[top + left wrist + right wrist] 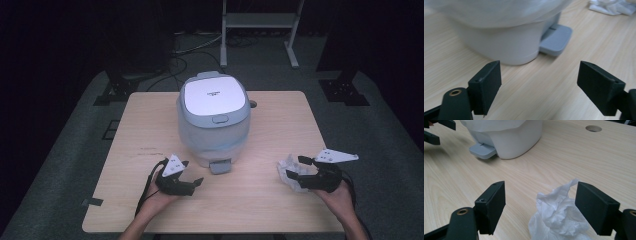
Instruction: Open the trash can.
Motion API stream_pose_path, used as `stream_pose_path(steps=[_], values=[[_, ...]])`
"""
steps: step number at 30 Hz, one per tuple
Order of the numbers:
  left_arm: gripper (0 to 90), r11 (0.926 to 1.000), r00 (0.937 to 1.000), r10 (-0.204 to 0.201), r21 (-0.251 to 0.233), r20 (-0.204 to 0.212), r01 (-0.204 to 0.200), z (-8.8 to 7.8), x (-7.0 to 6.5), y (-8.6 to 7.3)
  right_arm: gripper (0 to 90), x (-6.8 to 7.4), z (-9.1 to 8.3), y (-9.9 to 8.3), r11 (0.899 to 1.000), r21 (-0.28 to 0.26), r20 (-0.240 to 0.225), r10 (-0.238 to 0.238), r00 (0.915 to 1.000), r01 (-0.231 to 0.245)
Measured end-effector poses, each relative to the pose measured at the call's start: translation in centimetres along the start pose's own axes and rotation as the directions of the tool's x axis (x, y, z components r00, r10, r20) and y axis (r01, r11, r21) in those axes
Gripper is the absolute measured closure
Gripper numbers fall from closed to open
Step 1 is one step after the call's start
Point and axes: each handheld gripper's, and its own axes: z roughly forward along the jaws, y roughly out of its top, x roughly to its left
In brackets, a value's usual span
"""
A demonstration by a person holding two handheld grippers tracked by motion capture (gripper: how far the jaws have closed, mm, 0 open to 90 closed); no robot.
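Note:
A white pedal bin with a grey closed lid stands mid-table, its grey pedal facing the near edge. My left gripper rests on the wood just left of the pedal, open and holding nothing; in the left gripper view its jaws point at the bin and pedal. To the right lies a crumpled white tissue. My right gripper is open around it. In the right gripper view the tissue sits between the spread jaws, nearer the right one, ungripped.
The light wooden table has a cable hole behind the bin. A metal stand and cables are on the dark floor beyond the far edge. In the right gripper view the left gripper's jaws appear at top left.

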Motion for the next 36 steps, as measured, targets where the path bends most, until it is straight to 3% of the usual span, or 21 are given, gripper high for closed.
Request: stream_pose_path(steps=[7, 15, 36], values=[[22.4, 0.9996, 0.9986, 0.028, -0.007, 0.046, -0.028, 1.7, -1.5, 1.2, 23.3, -0.1, -0.2, -0.1, 1.000, -0.001, 0.001, 0.000, 1.0000, 0.000], [28.1, 0.9991, 0.9967, 0.041, -0.017, 0.070, -0.040, 2.8, -2.1, 2.0, 23.3, 0.1, 0.0, -0.1, 1.000, 0.007, 0.000, -0.014, 0.9999, 0.014], [39.5, 0.9982, 0.9951, 0.059, -0.015, 0.080, -0.058, 5.2, -2.9, 2.9, 23.3, 0.1, 0.0, -0.2, 1.000, 0.009, -0.003, -0.017, 0.9998, 0.017]])
